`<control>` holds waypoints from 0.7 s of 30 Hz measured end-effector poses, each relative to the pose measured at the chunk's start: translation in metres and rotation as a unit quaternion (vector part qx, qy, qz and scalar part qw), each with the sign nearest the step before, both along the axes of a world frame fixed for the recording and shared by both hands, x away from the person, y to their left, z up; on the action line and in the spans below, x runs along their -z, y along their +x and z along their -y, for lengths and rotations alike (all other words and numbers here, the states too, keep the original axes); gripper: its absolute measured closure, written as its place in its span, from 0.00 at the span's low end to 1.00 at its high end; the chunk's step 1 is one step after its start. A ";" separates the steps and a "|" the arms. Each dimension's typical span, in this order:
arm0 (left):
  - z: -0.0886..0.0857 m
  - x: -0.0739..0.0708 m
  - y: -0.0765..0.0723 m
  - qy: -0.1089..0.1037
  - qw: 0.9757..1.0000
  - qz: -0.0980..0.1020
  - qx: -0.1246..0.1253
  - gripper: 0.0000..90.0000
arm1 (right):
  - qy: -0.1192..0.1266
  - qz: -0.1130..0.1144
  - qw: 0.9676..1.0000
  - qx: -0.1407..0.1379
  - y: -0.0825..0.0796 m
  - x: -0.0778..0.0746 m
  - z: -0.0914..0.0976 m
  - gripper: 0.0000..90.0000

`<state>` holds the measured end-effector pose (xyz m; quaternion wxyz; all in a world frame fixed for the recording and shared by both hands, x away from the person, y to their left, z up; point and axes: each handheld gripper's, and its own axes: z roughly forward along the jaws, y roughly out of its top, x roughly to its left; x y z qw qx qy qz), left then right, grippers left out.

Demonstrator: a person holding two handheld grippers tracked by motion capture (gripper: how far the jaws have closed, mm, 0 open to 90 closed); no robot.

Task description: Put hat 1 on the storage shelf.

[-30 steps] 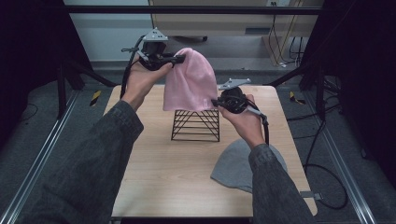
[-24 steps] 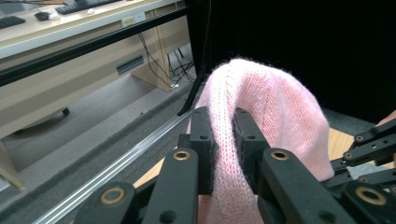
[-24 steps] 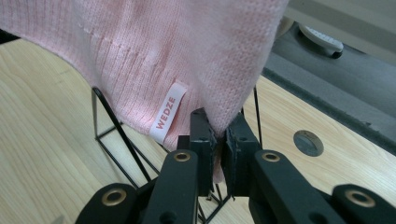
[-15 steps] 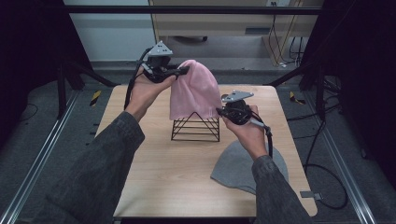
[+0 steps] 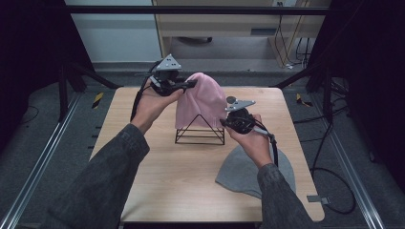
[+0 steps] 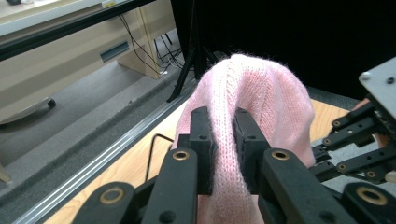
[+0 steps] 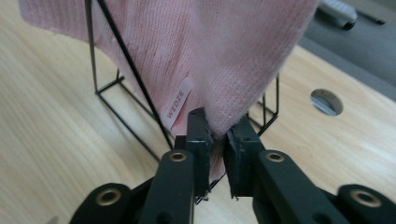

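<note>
Over the black wire stand (image 5: 199, 130), the left gripper (image 5: 188, 85) pinches the pink beanie's (image 5: 203, 98) crown while the right gripper (image 5: 224, 122), jaws just easing, holds its hem (grey beanie (image 5: 243, 171) beside), spreading it to drape.

The pink hat (image 5: 200, 102) has come down: a second ago it was held up above the black wire stand (image 5: 199, 130), and now it drapes over the stand's peak. Both hands sank with it. The left gripper (image 5: 188, 85) is now lower and nearer the stand. The right gripper (image 5: 224, 122) has just been opening its jaws a little, with the hat's edge between them.
</note>
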<state>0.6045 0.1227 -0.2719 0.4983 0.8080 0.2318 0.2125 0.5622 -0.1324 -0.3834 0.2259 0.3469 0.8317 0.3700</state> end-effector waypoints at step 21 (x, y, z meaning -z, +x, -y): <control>0.011 0.018 -0.016 0.029 0.999 -0.018 0.002 0.89 | 0.043 -0.011 0.997 0.066 -0.046 0.022 0.034 0.41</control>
